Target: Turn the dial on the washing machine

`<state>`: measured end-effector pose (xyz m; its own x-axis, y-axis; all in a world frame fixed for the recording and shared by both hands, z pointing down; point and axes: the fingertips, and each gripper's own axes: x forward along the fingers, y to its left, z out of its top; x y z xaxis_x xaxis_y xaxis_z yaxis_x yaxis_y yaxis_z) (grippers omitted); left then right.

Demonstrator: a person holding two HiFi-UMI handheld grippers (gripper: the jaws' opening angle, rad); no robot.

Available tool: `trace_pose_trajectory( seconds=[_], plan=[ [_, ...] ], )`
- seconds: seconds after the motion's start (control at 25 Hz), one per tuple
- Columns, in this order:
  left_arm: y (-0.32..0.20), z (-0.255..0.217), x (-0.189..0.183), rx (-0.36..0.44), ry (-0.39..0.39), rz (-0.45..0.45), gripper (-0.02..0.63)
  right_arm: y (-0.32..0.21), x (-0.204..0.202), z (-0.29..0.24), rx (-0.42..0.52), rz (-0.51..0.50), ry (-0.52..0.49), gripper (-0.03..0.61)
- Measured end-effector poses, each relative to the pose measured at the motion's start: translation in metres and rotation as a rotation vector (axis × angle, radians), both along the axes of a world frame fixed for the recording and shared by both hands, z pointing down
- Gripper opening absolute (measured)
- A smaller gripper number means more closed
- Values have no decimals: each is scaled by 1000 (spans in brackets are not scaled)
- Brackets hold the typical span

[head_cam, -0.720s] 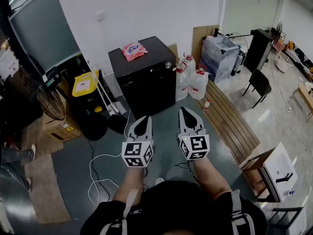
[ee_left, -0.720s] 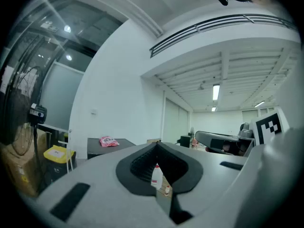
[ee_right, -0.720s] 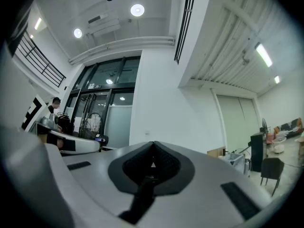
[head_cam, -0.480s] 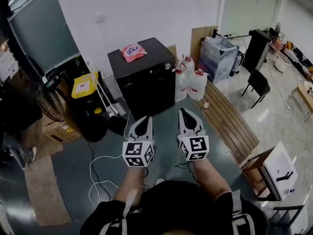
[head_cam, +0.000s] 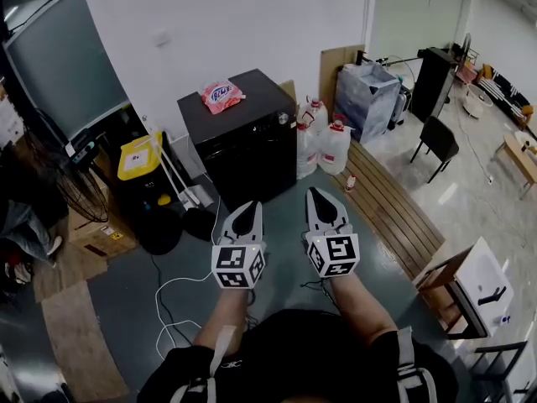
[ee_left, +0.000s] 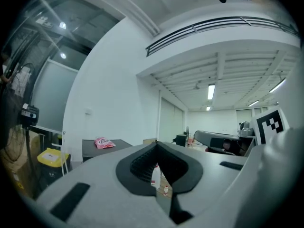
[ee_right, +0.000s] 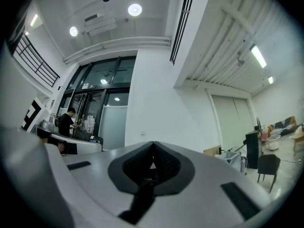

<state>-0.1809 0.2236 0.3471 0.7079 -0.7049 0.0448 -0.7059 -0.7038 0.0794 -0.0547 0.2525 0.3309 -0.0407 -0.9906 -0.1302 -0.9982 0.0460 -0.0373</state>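
Note:
The black washing machine [head_cam: 243,141] stands against the white wall, a pink detergent bag [head_cam: 221,95] lying on its top. A small silvery dial [head_cam: 284,117] sits at the upper right of its front. My left gripper [head_cam: 248,206] and right gripper [head_cam: 318,193] hover side by side over the floor, well short of the machine. Both are shut with nothing between their fingers. In the left gripper view the left gripper [ee_left: 156,147] points toward the machine [ee_left: 100,149], with the bag [ee_left: 102,143] on top. The right gripper [ee_right: 153,145] faces a white wall in its own view.
A yellow-lidded bin [head_cam: 139,154] and mops stand left of the machine, large water jugs [head_cam: 324,146] to its right. A wooden slatted board [head_cam: 394,212] lies on the floor at right. A white cable [head_cam: 172,296] trails under my left arm. A black chair [head_cam: 439,139] is far right.
The head view has shifted a little, so the machine sits slightly further left in the picture. Both grippers hold the same place and stay shut.

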Motion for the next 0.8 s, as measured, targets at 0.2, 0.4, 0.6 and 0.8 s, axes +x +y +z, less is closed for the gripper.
trace_pose_trajectory(
  seconds=[0.2, 0.4, 0.6, 0.8],
  plan=[
    [-16, 3, -9, 10, 6, 36, 3, -12, -14, 4, 9, 25, 14, 8],
    [-30, 5, -17, 14, 6, 61, 3, -24, -23, -3, 23, 52, 18, 8],
    [-42, 13, -20, 9, 7, 50, 3, -38, -23, -3, 36, 46, 19, 8],
    [-66, 26, -17, 7, -12, 33, 3, -64, -17, 10, 30, 31, 13, 9]
  ],
)
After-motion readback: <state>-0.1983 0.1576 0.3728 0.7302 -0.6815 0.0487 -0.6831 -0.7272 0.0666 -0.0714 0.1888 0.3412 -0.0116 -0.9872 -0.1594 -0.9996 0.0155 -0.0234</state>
